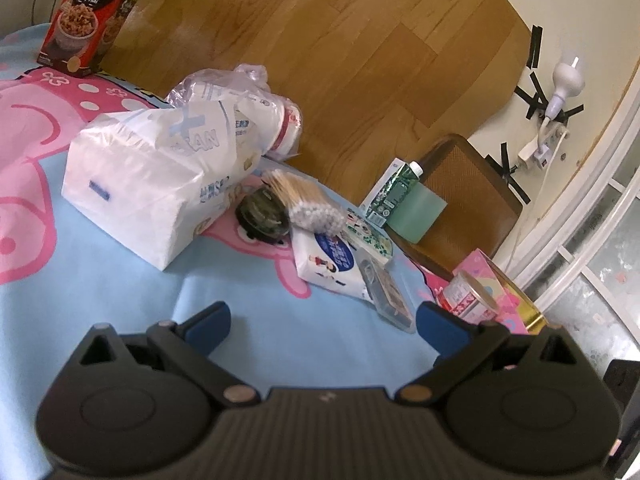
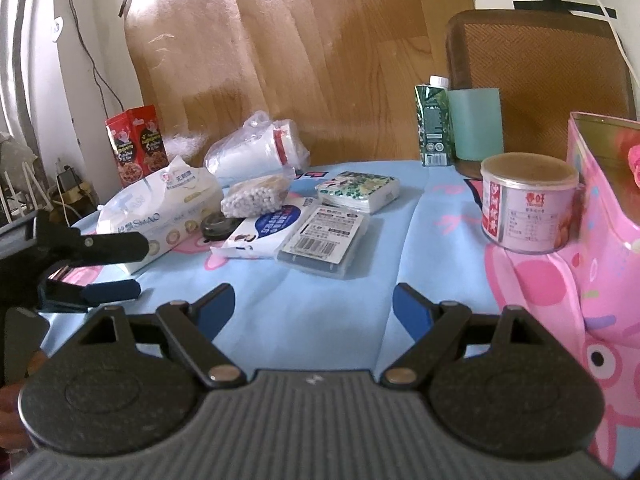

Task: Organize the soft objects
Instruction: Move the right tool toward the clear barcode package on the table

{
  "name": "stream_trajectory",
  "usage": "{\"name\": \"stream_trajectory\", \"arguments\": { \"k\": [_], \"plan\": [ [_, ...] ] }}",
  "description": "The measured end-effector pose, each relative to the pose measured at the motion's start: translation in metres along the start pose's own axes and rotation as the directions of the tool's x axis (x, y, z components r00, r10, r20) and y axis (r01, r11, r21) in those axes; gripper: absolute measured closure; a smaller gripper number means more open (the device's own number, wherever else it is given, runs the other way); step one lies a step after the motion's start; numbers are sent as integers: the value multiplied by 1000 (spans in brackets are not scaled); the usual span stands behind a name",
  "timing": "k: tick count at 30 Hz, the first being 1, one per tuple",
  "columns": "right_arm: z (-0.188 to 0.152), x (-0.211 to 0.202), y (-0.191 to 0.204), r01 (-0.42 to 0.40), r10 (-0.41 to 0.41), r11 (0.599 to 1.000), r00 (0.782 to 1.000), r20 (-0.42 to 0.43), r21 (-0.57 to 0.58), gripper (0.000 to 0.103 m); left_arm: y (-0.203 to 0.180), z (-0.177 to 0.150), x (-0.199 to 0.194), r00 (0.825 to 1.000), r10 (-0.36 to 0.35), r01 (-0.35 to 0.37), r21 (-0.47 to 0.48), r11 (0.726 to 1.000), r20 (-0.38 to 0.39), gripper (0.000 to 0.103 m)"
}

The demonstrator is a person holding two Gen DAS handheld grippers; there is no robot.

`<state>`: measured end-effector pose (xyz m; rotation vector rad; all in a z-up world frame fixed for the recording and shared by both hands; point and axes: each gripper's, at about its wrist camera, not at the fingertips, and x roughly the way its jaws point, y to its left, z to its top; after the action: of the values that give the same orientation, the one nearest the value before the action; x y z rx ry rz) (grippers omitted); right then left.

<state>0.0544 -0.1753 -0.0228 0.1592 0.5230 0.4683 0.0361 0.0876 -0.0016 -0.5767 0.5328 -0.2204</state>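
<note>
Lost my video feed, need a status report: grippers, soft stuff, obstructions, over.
Left gripper and right gripper open, empty. Tissue pack, wipes, cotton swabs untouched on the cloth. Plastic case leans on the wipes.

The left tongs (image 1: 322,326) are seen with jaws spread wide over the blue cartoon cloth (image 1: 100,272) of the bench, nothing between them. Beyond, a large tissue pack (image 1: 136,196) is flanked by a cotton-swab bundle (image 1: 304,200), a wet-wipe packet (image 1: 328,264) and what may be a clear plastic case (image 1: 386,290), slightly blurred.
</note>
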Motion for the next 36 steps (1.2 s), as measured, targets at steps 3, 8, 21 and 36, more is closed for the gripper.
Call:
{"name": "stream_trajectory", "arguments": {
  "k": [3,8,21,36],
  "plan": [
    [3,5,1,4,-4,1000,1000,1,-5,15,-1,-1,0,1000,9,-9,1,1000,3,1],
    [11,15,5,24,-24,998,1000,3,-56,15,-1,-1,-1,1000,6,-6,2,1000,6,1],
    [39,75,-6,-22,21,1000,992,-125,-5,27,-11,-2,-1,1000,3,-5,66,998,31,1],
    [4,12,2,-72,61,994,990,-124,-86,39,-9,-1,5,1000,16,-15,59,998,-16,1]
  ]
}}
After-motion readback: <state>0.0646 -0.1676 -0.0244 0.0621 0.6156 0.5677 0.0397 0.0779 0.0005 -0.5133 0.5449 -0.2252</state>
